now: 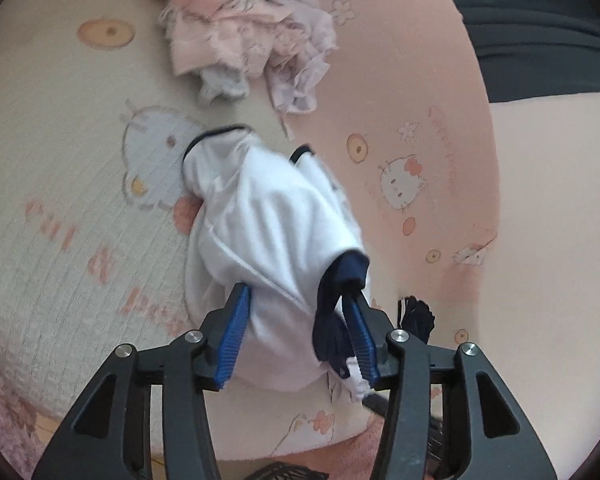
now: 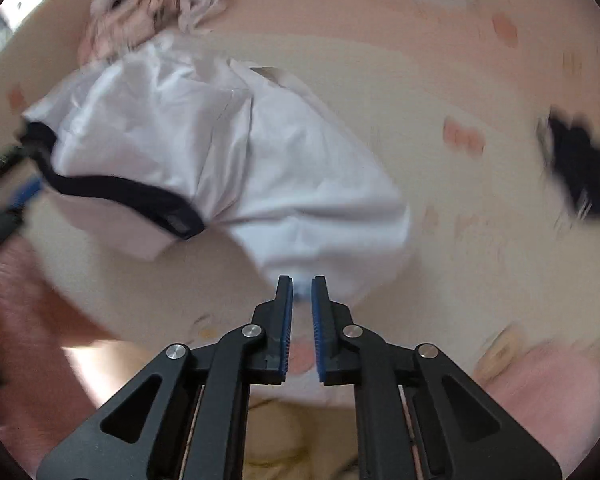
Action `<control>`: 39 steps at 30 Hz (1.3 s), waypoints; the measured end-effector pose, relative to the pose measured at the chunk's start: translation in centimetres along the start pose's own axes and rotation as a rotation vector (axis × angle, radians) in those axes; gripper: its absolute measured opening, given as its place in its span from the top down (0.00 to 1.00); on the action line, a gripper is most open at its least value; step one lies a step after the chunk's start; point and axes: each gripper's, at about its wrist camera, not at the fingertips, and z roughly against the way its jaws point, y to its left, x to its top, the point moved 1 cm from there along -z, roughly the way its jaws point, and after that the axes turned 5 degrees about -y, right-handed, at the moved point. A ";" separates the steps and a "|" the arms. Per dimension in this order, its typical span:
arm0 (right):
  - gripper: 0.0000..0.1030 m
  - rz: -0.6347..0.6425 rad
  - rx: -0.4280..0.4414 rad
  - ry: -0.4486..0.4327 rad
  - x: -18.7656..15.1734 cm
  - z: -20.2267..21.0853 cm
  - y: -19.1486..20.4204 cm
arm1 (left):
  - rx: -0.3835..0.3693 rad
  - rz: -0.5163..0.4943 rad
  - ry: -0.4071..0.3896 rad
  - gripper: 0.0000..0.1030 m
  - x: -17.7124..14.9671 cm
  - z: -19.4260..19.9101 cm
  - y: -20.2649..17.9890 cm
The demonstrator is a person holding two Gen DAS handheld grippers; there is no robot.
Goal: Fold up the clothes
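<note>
1. The left tongs (image 1: 298, 294) stand wide apart, their blue pads on either side of a bunched white garment (image 1: 260, 216); the cloth and its navy trim (image 1: 342, 280) lie between the pads, and the navy edge drapes over the pad at 3 o'clock; whether the pads still press on the cloth I cannot tell.
2. In the left wrist view the white garment runs from the tongs toward 12 o'clock, crumpled, with thin navy edging at its far end; it lies on a bed cover (image 1: 80, 208) printed with cartoon cats, orange dots and pink lettering.
3. At 12 o'clock from the garment sits a heap of clothes (image 1: 244, 28), pink, pale lilac and white, apart from the garment; a small dark navy item (image 1: 416, 312) lies just at 3 o'clock of the left tongs.
4. The right tongs (image 2: 302, 284) are nearly closed, with only a narrow slit between the blue pads; a tuck of the white garment (image 2: 228, 152) sits pinched at their tips.
5. In the right wrist view the garment spreads from the tips toward 10 o'clock across the cover; its navy band curves along the near edge, and at 9 o'clock the left tongs (image 2: 16, 196) show blurred at that band.
6. A dark navy item (image 2: 580, 176) lies at 3 o'clock, well apart from the garment; the heap of clothes (image 2: 156, 4) lies at 11 o'clock, touching the garment's far edge in this view; the picture is blurred.
</note>
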 end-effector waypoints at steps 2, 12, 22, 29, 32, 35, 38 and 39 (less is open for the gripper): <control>0.66 -0.039 0.093 -0.041 0.2 1.1 0.2 | 0.027 -0.024 -0.031 0.50 0.7 0.3 -0.2; 0.25 -0.058 0.123 -0.109 6.8 -3.7 6.4 | 0.028 -0.026 -0.020 0.49 3.6 -0.7 -0.2; 0.91 0.059 0.072 0.064 0.5 -6.6 6.2 | 0.205 -0.239 0.114 0.58 1.5 -2.4 -1.4; 0.78 -0.040 0.139 -0.046 -0.4 -2.1 2.9 | 0.395 -0.154 0.241 0.83 -3.9 -1.1 2.4; 0.49 -0.073 0.182 -0.098 0.0 -0.6 2.3 | 0.261 -0.034 0.229 0.80 -3.7 2.2 2.5; 0.44 -0.099 0.222 -0.121 0.6 -0.1 2.2 | 0.182 -0.069 0.134 0.50 -1.9 5.4 0.5; 0.34 -0.170 0.227 -0.130 1.0 -0.9 1.7 | 0.182 -0.111 0.061 0.40 0.2 6.7 -0.7; 0.30 -0.196 0.234 -0.116 1.4 -2.0 1.7 | 0.184 -0.119 0.045 0.39 0.7 6.7 -0.8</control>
